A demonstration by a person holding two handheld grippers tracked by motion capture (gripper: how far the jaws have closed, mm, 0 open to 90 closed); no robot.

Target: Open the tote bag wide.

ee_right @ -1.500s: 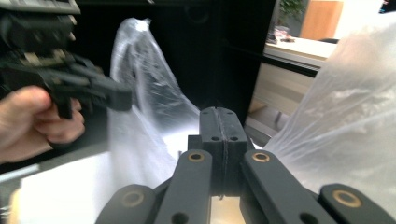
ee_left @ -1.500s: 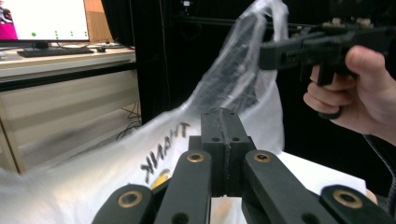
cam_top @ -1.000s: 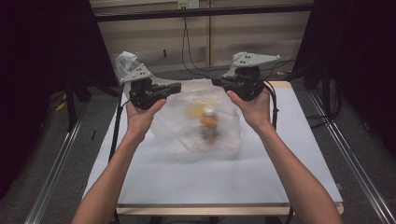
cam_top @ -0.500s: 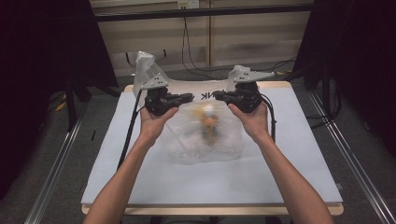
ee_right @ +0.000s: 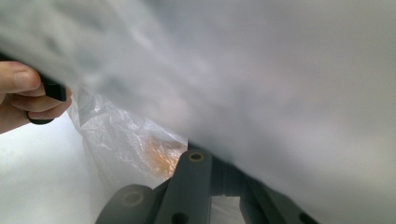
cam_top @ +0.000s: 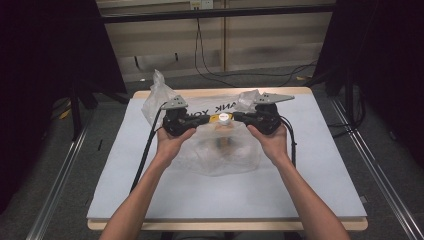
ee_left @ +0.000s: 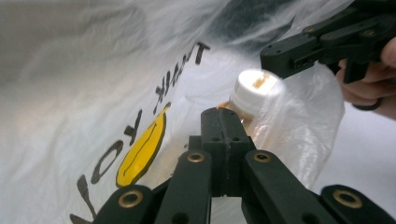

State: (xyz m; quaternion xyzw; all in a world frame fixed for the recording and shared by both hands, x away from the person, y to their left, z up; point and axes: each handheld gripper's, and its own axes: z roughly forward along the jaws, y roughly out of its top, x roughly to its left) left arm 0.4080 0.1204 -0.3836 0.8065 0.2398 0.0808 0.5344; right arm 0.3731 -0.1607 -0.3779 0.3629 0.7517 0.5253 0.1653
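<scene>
Dark curtained room, cables on the back wall at top centre of the high view. Table [cam_top: 150,200] with a pale grey top fills the middle of the frame, forearms entering from the bottom edge.

Clear plastic bag [cam_top: 225,155] at frame centre, black lettering and a yellow mark printed on it, held up by its top edge between both grippers, lower part spread on the table. Loose bag corner bunched up at upper left, behind the left gripper.

Left gripper [cam_top: 197,119] left of centre, jaws closed flat together on the bag film, confirmed in the left gripper view [ee_left: 223,140]. Right gripper [cam_top: 240,117] right of centre, facing the left one; in the right gripper view, film draped over the jaws, tips hidden, so grip state cannot be told.

Small bottle [cam_top: 224,135] inside the bag, between the two grippers, orange contents. White cap [ee_left: 254,88] just beyond the left jaws in the left gripper view, seen through the film.
</scene>
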